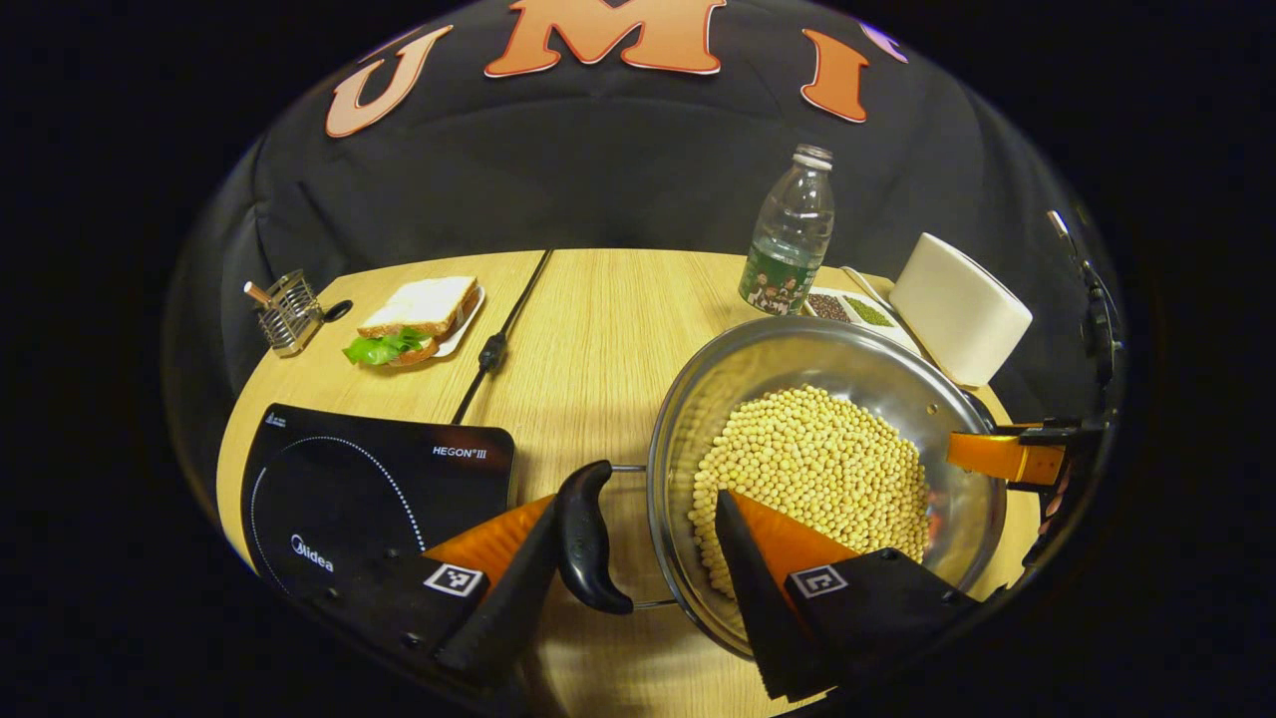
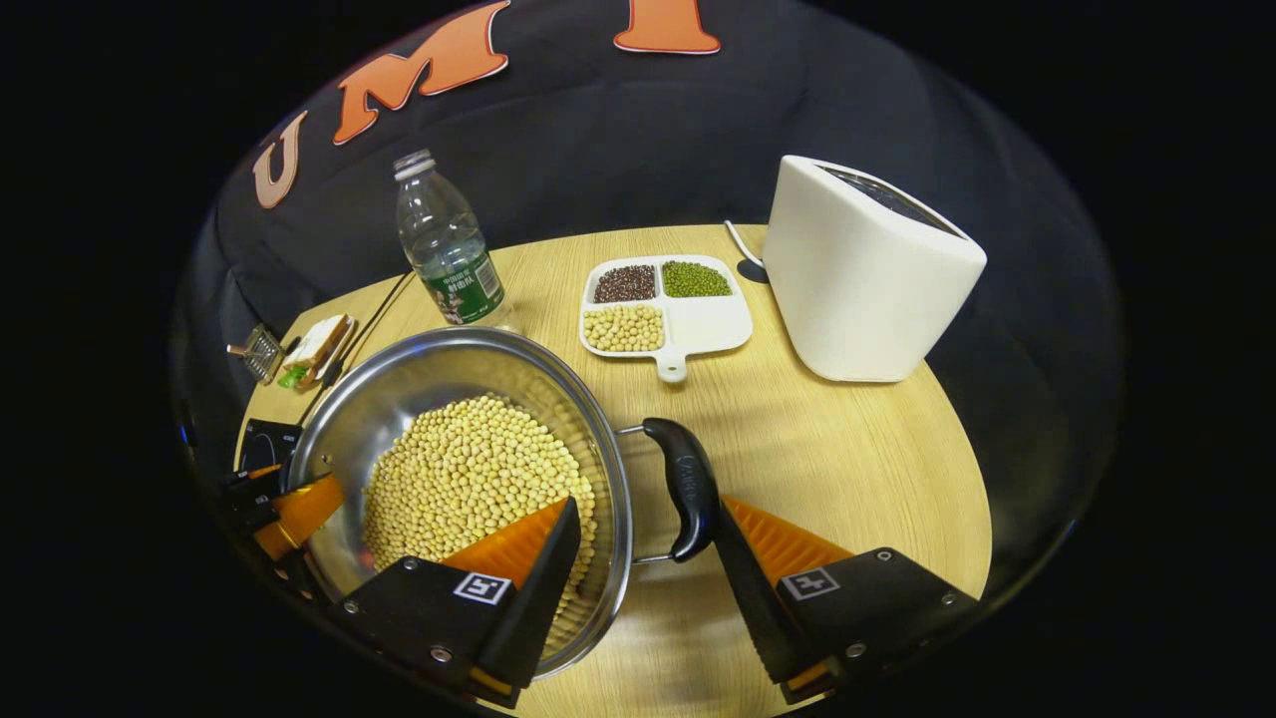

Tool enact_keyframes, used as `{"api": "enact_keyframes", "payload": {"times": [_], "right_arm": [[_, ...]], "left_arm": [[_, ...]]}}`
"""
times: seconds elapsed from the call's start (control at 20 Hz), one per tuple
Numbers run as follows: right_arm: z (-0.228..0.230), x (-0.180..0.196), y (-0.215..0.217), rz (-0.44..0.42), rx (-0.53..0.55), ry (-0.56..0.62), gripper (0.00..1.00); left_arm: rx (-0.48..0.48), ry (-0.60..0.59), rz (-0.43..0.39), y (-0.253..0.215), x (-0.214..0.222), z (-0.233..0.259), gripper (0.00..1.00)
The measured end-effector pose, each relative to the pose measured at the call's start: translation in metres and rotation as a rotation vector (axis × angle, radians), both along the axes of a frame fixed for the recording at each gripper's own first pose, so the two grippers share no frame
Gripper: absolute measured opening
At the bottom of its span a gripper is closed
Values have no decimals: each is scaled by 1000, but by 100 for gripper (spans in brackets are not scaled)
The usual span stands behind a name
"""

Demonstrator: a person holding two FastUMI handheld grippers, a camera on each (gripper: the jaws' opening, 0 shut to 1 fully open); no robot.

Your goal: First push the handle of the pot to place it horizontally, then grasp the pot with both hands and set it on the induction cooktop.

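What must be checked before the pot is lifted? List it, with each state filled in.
1. Left gripper straddles the pot's near handle and rim: ok.
2. Right gripper straddles the opposite handle and rim: ok.
3. Both grippers clamped: not ok, both are open.
4. Soybeans sit below the rim of the pot: ok.
5. Induction cooktop top is bare where visible: ok.
6. Handles lie horizontal: cannot tell.
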State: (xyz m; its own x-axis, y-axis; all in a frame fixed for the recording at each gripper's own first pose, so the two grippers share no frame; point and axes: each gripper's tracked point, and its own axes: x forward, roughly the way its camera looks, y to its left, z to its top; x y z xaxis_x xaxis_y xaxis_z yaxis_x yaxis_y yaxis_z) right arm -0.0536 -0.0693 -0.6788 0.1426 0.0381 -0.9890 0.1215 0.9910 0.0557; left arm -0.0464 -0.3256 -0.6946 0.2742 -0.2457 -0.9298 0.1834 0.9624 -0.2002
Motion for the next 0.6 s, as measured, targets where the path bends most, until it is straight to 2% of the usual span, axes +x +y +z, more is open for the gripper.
{"api": "enact_keyframes", "payload": {"times": [0.15,0.35,0.45,0.5,0.6], "right_arm": [[-9,2,1,-51,2,-32,83],[-22,-6,5,-65,11,-18,80],[-27,-9,6,-76,8,-16,74],[-26,-9,9,-92,19,-18,67],[-28,-11,12,-104,34,-20,63]], "left_arm": [[39,-25,0,6,3,-7,94],[53,-27,40,6,3,-19,81],[50,-62,40,7,10,-21,80],[48,-73,45,7,10,-20,78],[52,-82,50,7,13,-19,75]]}}
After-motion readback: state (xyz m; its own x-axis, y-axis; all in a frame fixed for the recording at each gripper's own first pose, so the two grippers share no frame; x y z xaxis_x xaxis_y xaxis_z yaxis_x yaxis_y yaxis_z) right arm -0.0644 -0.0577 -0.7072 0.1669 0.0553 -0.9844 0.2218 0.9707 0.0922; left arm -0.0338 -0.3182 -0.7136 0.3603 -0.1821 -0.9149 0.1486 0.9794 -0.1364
